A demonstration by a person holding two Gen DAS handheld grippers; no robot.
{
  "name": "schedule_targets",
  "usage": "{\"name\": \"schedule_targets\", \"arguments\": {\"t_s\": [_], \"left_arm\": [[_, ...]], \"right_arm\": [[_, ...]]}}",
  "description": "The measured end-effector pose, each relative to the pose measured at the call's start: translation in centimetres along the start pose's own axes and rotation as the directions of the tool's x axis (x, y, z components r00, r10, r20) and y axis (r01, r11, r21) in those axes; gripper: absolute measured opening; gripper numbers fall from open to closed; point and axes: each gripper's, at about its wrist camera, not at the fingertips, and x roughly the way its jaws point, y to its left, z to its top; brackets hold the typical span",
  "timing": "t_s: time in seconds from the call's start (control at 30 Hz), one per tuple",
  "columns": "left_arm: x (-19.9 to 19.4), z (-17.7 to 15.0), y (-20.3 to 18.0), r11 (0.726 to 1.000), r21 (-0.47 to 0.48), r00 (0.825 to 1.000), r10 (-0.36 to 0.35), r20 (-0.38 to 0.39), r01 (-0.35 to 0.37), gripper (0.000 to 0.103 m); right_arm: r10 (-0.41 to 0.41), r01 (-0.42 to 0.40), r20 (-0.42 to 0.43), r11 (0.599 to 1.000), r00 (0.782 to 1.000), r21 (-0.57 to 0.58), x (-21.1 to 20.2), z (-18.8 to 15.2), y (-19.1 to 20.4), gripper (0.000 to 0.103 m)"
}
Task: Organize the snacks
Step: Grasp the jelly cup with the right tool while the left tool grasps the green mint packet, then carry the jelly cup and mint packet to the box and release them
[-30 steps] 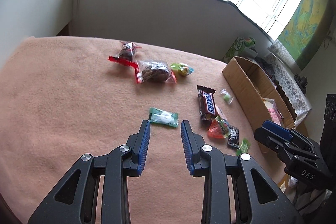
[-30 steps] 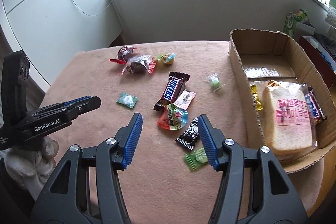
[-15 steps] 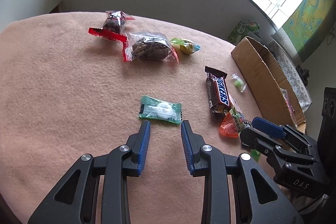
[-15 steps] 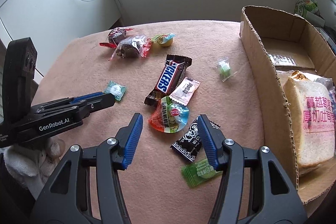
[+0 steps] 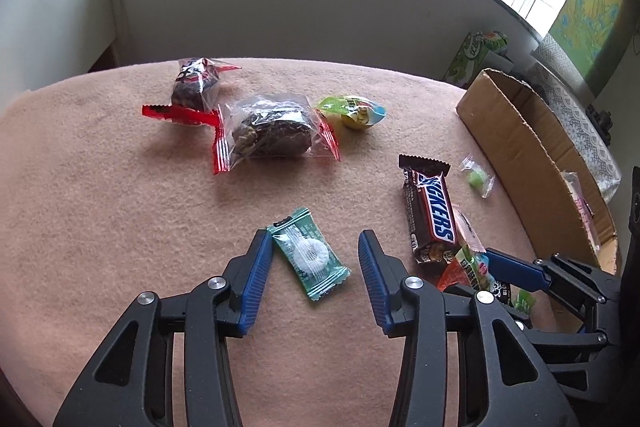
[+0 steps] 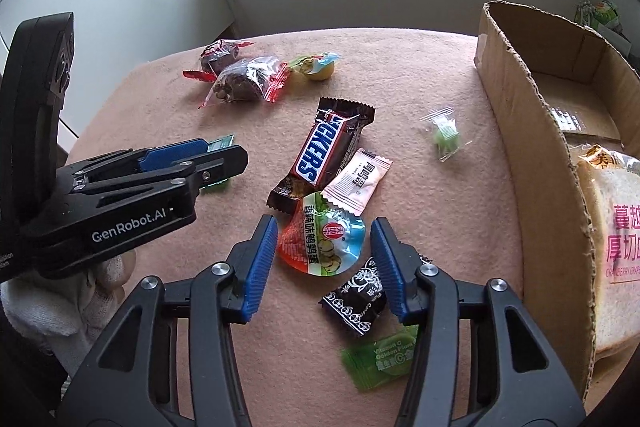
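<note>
A green-wrapped white candy (image 5: 308, 255) lies on the pink cloth between the fingers of my left gripper (image 5: 316, 243). Its jaws are opening and its pads do not press the candy. In the right wrist view the left gripper (image 6: 228, 151) is seen from the side. My right gripper (image 6: 325, 227) straddles a round red-and-blue jelly cup (image 6: 324, 243). Its jaws are closing and the pads stand just off the cup's rim. A Snickers bar (image 6: 324, 147), a pink sachet (image 6: 358, 181) and a black sachet (image 6: 360, 299) lie around the cup.
A cardboard box (image 6: 520, 99) stands at the right with a bag of bread (image 6: 616, 247) inside. Two wrapped brownies (image 5: 268, 131) and a yellow jelly cup (image 5: 356, 113) lie further back. A small green candy (image 6: 444, 133) sits near the box, and a green flat sachet (image 6: 380, 363) under my right finger.
My left gripper moved forward and down onto the green candy and its jaws widened around it. My right gripper sank over the jelly cup and its jaws narrowed a little.
</note>
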Motion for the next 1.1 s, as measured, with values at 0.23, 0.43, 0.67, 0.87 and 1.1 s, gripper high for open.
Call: {"name": "schedule_targets", "arguments": {"t_s": [0.23, 0.43, 0.67, 0.87, 1.1], "left_arm": [[0.6, -0.5, -1.4, 0.991, 0.097, 0.996, 0.086, 0.037, -0.089, 0.028], [0.2, -0.6, -0.6, 0.993, 0.091, 0.997, 0.071, 0.040, -0.074, 0.019], [-1.3, -1.1, 0.3, 0.999, 0.030, 0.998, 0.032, 0.046, -0.033, 0.018], [-2.8, -1.0, -0.2, 0.999, 0.028, 0.997, 0.015, 0.076, -0.018, 0.018], [-5.3, -0.6, -2.0, 0.998, 0.041, 0.992, -0.053, 0.116, 0.048, 0.018]], "right_arm": [[-0.073, 0.073, 0.006, 0.994, 0.997, -0.085, 0.6, -0.4, 1.4, 0.045], [-0.053, 0.054, 0.008, 0.996, 0.999, -0.069, 0.1, -0.9, 1.1, 0.036], [-0.029, 0.031, 0.041, 0.998, 0.999, -0.051, -1.4, -1.5, 1.1, 0.033], [-0.005, 0.008, 0.079, 0.999, 0.997, -0.031, -3.6, -1.7, 1.0, 0.033], [-0.012, 0.015, 0.146, 1.000, 0.989, -0.024, -7.3, -1.6, 0.4, 0.033]]}}
